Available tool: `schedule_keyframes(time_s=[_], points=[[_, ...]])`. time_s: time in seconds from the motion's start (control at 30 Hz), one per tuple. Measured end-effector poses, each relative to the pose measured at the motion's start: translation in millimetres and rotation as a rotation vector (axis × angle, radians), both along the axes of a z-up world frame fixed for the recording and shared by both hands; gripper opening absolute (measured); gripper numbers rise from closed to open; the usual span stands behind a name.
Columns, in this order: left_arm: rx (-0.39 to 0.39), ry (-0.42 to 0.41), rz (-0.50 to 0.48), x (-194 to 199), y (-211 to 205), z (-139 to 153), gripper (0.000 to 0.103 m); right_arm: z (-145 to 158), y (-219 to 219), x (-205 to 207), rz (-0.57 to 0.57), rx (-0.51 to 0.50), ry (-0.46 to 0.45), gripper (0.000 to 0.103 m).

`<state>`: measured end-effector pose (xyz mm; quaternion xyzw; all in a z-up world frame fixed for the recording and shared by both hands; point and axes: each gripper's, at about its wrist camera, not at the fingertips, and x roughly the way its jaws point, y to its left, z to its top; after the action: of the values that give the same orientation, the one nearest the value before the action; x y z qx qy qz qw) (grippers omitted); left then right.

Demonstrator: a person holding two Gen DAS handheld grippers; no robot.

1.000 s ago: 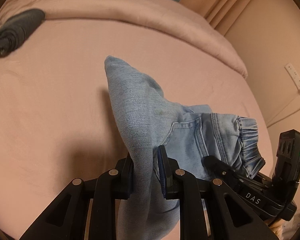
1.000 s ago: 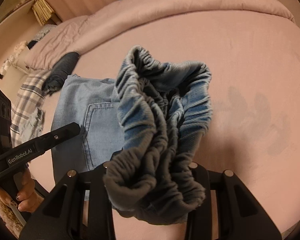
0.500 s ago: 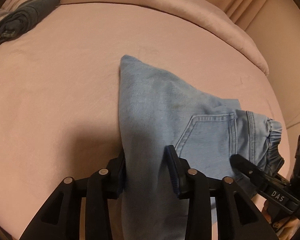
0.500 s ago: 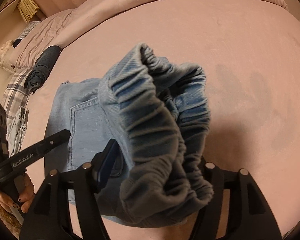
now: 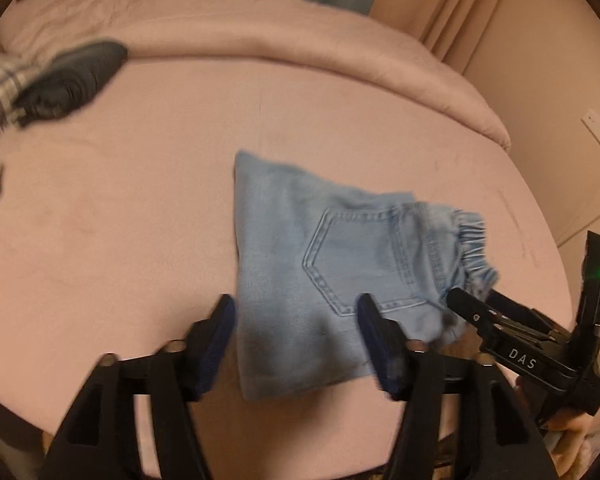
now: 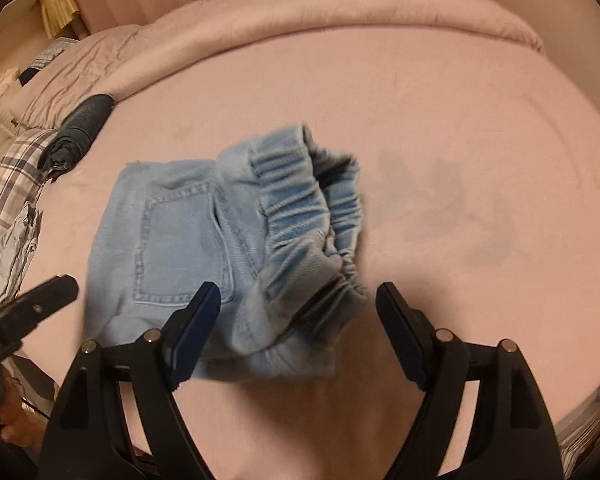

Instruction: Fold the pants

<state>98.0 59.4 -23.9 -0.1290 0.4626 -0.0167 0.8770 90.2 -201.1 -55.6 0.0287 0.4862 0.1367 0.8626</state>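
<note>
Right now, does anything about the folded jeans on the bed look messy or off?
Yes. The jeans lie folded flat with the back pocket up, but the elastic waistband is bunched and standing up at one end instead of lying flat. Both tongs, left and right, are opening, their pads off the fabric.
</note>
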Motion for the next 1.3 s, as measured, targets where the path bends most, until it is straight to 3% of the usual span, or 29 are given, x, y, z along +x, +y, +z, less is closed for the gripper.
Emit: schedule_keyframes(time_s=[0.2, 0.37, 0.5, 1.3], points=[[0.011, -0.114, -0.011, -19, -7, 36, 0.096, 45, -4, -29, 0.025, 0.026, -0.142, 0.093], [0.039, -0.164, -0.02, -34, -15, 51, 0.098, 76, -4, -53, 0.047, 0.042, -0.257, 0.102], [0.056, -0.174, -0.02, -41, -19, 51, 0.099, 89, 2, -65, 0.059, 0.047, -0.301, 0.103], [0.09, -0.068, 0.009, -47, -29, 20, 0.099, 70, 7, -81, 0.047, 0.027, -0.243, 0.103]])
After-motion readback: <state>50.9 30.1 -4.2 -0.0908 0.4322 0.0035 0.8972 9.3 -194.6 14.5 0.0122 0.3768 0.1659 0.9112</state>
